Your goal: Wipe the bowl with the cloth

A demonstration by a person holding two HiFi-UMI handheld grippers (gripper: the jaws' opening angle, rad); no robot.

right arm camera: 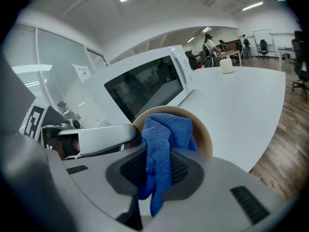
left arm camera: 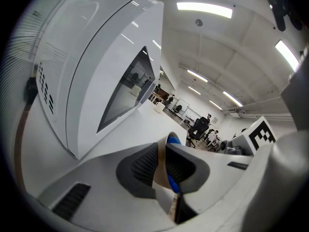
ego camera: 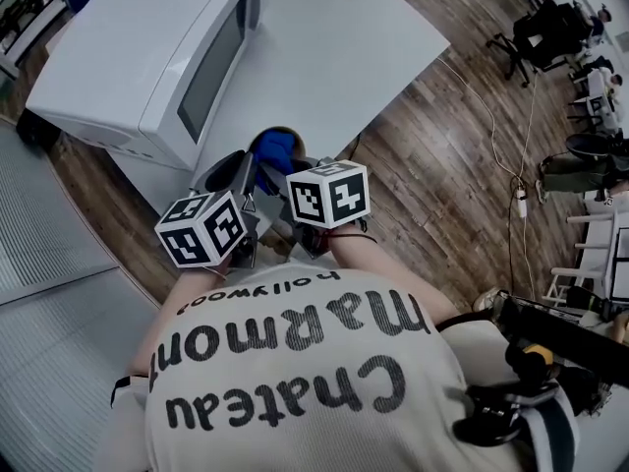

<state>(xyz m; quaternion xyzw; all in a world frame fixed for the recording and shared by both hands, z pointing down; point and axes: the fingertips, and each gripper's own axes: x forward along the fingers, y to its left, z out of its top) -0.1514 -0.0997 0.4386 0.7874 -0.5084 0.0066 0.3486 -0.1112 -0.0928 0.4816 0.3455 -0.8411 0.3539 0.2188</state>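
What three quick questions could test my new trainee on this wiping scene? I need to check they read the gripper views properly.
1. True or false: the right gripper is shut on the blue cloth.
2. The left gripper pinches: A cloth; B bowl rim; C nothing.
3. Name the white appliance on the table.
Key: 1 true; 2 B; 3 microwave.
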